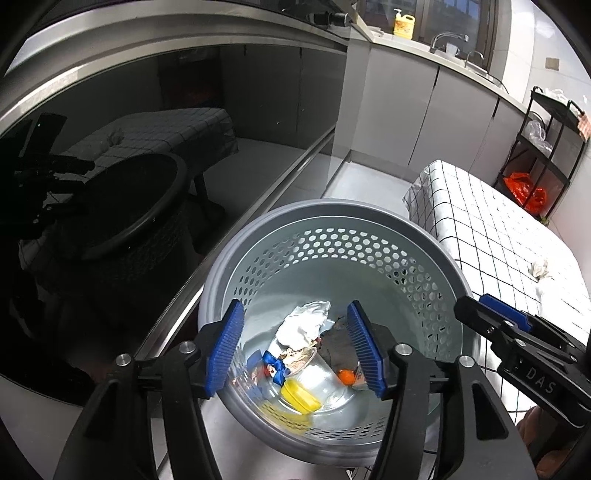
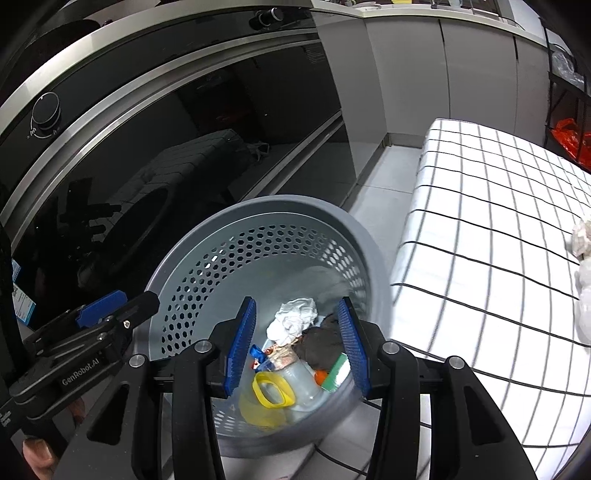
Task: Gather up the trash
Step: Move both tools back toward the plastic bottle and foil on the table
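A grey perforated bin (image 1: 332, 207) (image 2: 277, 201) stands on the floor below both grippers. In it lie a crumpled white tissue (image 1: 303, 325) (image 2: 293, 317), a yellow lid (image 1: 299, 397), a clear plastic cup (image 2: 303, 380), a blue wrapper (image 1: 275, 365) and a dark wad (image 2: 321, 343). My left gripper (image 1: 295, 350) hangs over the bin's mouth, open, with nothing between its blue pads. The right gripper (image 2: 297, 347) hovers beside it, also open and empty. More crumpled tissue (image 1: 539, 267) (image 2: 583, 236) lies on the checked tablecloth (image 1: 480, 221) (image 2: 480, 221).
An oven with a dark glass door (image 2: 147, 147) stands left of the bin. Grey cabinets (image 1: 399, 110) run along the back under a counter with a yellow bottle (image 1: 403, 24). A black rack holding an orange bag (image 1: 524, 190) stands beyond the table.
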Action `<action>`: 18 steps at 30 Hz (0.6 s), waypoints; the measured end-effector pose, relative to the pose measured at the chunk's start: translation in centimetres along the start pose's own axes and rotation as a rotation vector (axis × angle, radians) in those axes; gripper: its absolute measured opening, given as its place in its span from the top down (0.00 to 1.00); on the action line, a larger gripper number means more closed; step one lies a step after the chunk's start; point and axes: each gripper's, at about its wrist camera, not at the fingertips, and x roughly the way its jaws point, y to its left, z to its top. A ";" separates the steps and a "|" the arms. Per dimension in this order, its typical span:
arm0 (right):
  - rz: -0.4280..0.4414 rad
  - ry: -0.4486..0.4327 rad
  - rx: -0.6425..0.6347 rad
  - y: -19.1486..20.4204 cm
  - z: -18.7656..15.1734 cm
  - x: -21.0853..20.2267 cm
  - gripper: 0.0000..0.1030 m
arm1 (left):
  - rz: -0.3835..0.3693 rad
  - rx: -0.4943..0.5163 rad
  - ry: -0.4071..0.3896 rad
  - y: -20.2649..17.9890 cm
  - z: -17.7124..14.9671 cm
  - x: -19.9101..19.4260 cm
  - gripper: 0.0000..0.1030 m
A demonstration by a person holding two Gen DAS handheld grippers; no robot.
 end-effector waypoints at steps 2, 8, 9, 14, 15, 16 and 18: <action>-0.009 -0.006 0.006 -0.3 -0.1 -0.4 0.54 | -0.001 0.002 0.000 -0.3 -0.1 -0.1 0.40; -0.040 -0.022 0.017 -1.8 -1.3 -2.2 0.46 | -0.018 0.024 -0.012 -1.9 -0.1 -0.6 0.33; -0.046 -0.027 0.019 -2.0 -1.5 -2.5 0.43 | -0.020 0.030 -0.016 -2.3 -0.1 -0.7 0.30; -0.095 -0.046 0.030 -3.8 -2.9 -4.0 0.33 | -0.026 0.056 -0.051 -4.0 -0.3 -1.6 0.18; -0.103 -0.050 0.035 -4.1 -3.2 -4.3 0.30 | -0.033 0.057 -0.056 -4.3 -0.3 -1.7 0.16; -0.110 -0.054 0.041 -4.6 -3.4 -4.7 0.30 | -0.042 0.059 -0.057 -4.7 -0.4 -1.8 0.15; -0.129 -0.059 0.048 -5.6 -4.0 -5.6 0.27 | -0.058 0.063 -0.057 -5.3 -0.5 -1.9 0.14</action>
